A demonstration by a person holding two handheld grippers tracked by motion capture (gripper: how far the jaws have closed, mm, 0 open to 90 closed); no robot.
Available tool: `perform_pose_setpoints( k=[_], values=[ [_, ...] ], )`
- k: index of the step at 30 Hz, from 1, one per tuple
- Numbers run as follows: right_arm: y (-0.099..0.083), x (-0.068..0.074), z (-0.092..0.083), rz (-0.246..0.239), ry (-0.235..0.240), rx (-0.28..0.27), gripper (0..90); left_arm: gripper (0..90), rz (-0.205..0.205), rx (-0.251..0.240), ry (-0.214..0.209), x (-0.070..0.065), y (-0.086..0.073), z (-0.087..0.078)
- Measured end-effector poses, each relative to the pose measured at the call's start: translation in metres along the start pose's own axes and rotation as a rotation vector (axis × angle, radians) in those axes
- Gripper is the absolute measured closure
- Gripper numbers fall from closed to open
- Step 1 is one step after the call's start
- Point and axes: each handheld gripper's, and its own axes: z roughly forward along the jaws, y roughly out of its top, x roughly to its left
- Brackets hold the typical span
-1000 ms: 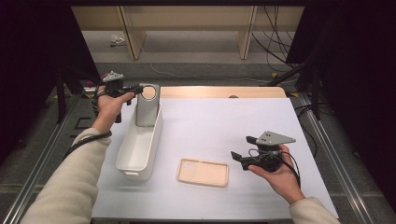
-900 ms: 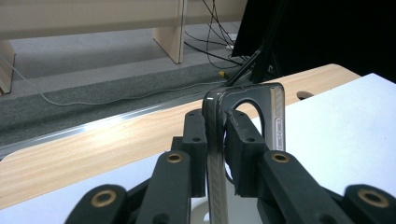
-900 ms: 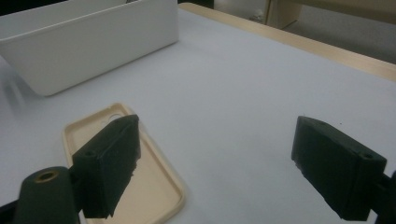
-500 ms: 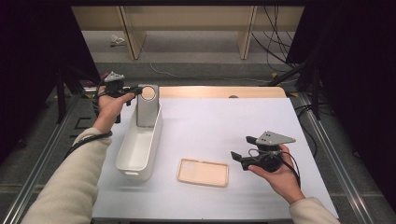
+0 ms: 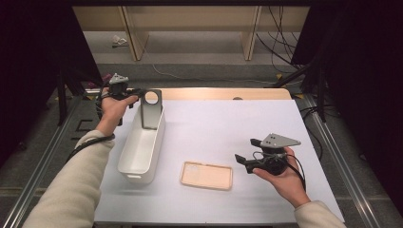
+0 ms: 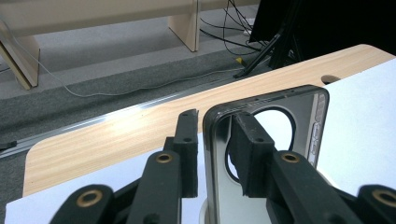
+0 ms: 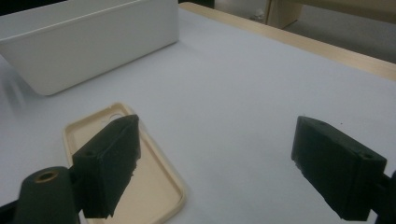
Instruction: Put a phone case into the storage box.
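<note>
We see the left gripper [image 5: 138, 92] at the far end of the white bin [image 5: 128, 164], where the dark phone case [image 5: 151, 110] stands upright and leans against the bin's end wall. Its jaws have just been opening a little: in the left gripper view the edge of the dark phone case [image 6: 261, 154] is between the two jaws, one jaw lies on its inner face and a small gap shows on the other side, so we judge the grip is released and the case stands by itself. The right gripper [image 5: 244, 161] hovers with jaws wide apart and holds nothing, just beside the beige phone case [image 5: 206, 175], which lies flat on the white table [image 5: 228, 128] with its hollow side up. We think both cases are light, thin shells, somewhat flexible and smooth, so they may slip or bend when pressed in the middle. The best place to take hold is the raised rim, near a corner or along a long edge. The flat one gives little to grasp from above. We can read no brand, label or writing on any thing.
</note>
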Motion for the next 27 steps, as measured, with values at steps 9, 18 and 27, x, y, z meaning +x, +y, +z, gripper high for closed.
perform_pose_setpoints(
  k=[9, 18, 27],
  values=[
    [-0.0001, -0.0001, 0.0002, -0.002, 0.000, 0.003, 16.4, 69.4, -0.001, 0.013, 0.015, -0.0003, -0.0006, 0.0020],
    [-0.0002, 0.0000, 0.0002, 0.001, 0.001, 0.002, 16.4, 64.5, -0.002, 0.031, 0.032, 0.0004, -0.0023, 0.0036],
    [-0.0002, -0.0001, 0.0005, 0.001, 0.002, 0.001, 16.4, 57.2, 0.000, 0.046, 0.042, -0.0017, -0.0029, 0.0041]
  ],
)
